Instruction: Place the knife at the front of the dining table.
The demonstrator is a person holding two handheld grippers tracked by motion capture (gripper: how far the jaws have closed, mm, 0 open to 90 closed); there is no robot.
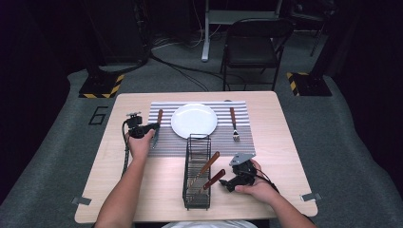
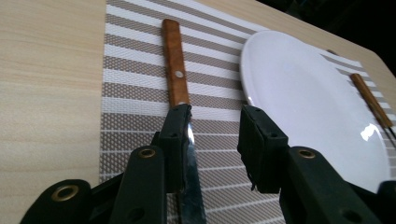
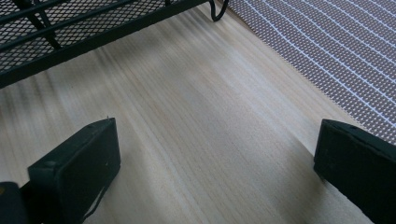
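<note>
A wooden-handled knife point(image 1: 159, 117) point(image 2: 175, 60) lies on the striped placemat point(image 1: 223, 145) point(image 2: 135, 70) left of the white plate point(image 1: 194, 120) point(image 2: 308, 102). My left gripper point(image 1: 151, 129) point(image 2: 215, 116) is open low over the mat, its left jaw resting against the knife's blade and its right jaw near the plate's rim. A wooden-handled fork point(image 1: 233, 122) point(image 2: 371, 100) lies right of the plate. My right gripper point(image 1: 227, 184) point(image 3: 217, 135) is wide open above bare table, just right of the black wire basket point(image 1: 197, 137) point(image 3: 70, 28), with nothing between its jaws.
Two wooden-handled utensils point(image 1: 209, 165) lean inside the basket. The placemat's corner point(image 3: 336, 51) lies beyond the right gripper. A folding chair point(image 1: 256, 42) stands behind the table. Bare tabletop point(image 1: 280, 161) stretches along the right and front edges.
</note>
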